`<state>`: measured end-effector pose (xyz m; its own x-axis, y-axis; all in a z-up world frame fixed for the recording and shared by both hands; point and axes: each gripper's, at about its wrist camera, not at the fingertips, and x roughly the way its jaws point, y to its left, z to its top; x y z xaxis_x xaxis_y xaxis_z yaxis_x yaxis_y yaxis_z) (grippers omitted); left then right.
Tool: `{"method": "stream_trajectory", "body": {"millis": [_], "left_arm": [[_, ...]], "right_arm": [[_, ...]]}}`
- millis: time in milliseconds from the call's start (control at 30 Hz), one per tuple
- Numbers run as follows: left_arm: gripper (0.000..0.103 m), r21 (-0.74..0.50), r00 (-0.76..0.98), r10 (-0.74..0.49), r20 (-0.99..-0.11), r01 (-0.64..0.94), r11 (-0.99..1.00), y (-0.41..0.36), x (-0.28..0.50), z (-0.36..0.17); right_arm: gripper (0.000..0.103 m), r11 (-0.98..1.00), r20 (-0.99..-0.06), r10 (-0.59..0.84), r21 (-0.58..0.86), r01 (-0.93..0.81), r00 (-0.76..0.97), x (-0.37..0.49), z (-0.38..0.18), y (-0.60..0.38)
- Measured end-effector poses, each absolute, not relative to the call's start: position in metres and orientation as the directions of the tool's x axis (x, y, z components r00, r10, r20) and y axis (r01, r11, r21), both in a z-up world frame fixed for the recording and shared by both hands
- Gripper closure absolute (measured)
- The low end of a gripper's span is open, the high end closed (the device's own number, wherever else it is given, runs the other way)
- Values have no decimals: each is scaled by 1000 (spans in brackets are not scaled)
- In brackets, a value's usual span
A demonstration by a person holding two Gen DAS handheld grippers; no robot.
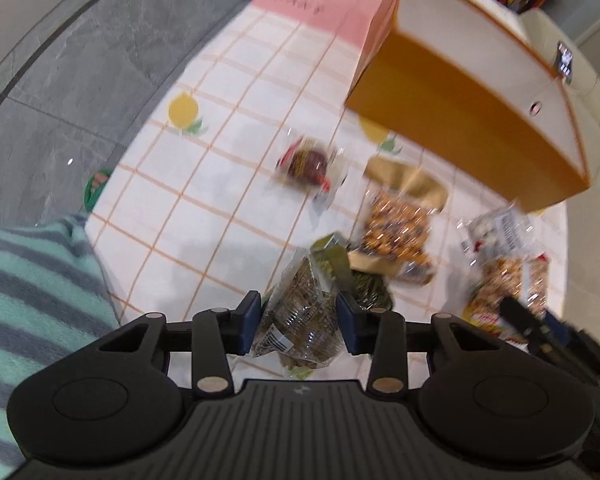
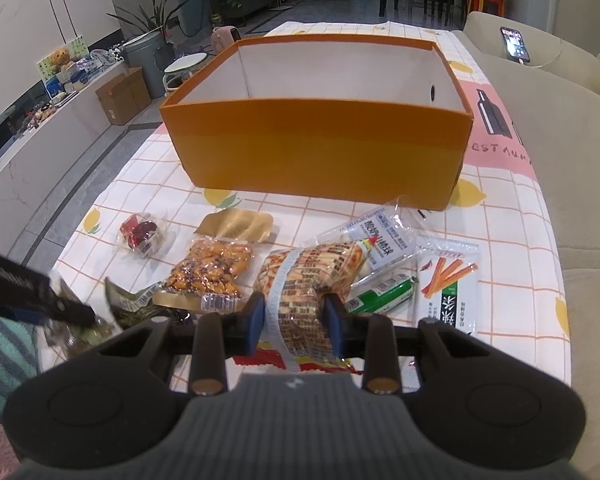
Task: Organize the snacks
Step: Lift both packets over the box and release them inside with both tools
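Note:
My left gripper (image 1: 298, 312) is shut on a clear packet of brown snacks (image 1: 296, 292), held just above the checked tablecloth (image 1: 204, 200). In the right wrist view my right gripper (image 2: 294, 312) is shut on an orange patterned snack packet (image 2: 312, 268) that rests among the other snacks. An open orange box (image 2: 320, 148) with a white inside stands behind the pile; it also shows as the orange box (image 1: 460, 120) at the upper right of the left wrist view. Loose on the cloth lie a red-and-dark sweet packet (image 2: 142, 232), an orange nut packet (image 2: 210, 268) and a gold packet (image 2: 236, 222).
A white printed packet (image 2: 384, 240), a green sausage stick (image 2: 384, 292) and a white packet with orange sticks (image 2: 450, 280) lie right of my right gripper. A beige sofa (image 2: 540, 120) with a phone (image 2: 514, 44) borders the table's right. A striped sleeve (image 1: 32, 280) is at left, above grey floor (image 1: 80, 80).

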<state>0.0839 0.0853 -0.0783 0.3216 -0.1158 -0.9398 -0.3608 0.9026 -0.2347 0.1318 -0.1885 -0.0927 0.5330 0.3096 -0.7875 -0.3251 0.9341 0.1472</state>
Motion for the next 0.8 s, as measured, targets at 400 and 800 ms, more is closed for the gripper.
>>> {"method": "stream_trajectory", "body": {"millis": [400,800], "left_arm": [[57,-318,522,-154,-839,-241,917,70,110,3],[58,-341,615,-244,-750,-44,939,20,178,57]], "right_arm": [[73,933,-735,327,150,-328,594,133,-46,-204],[73,920,-679,363,152,-361,638,183,14,-223]]}}
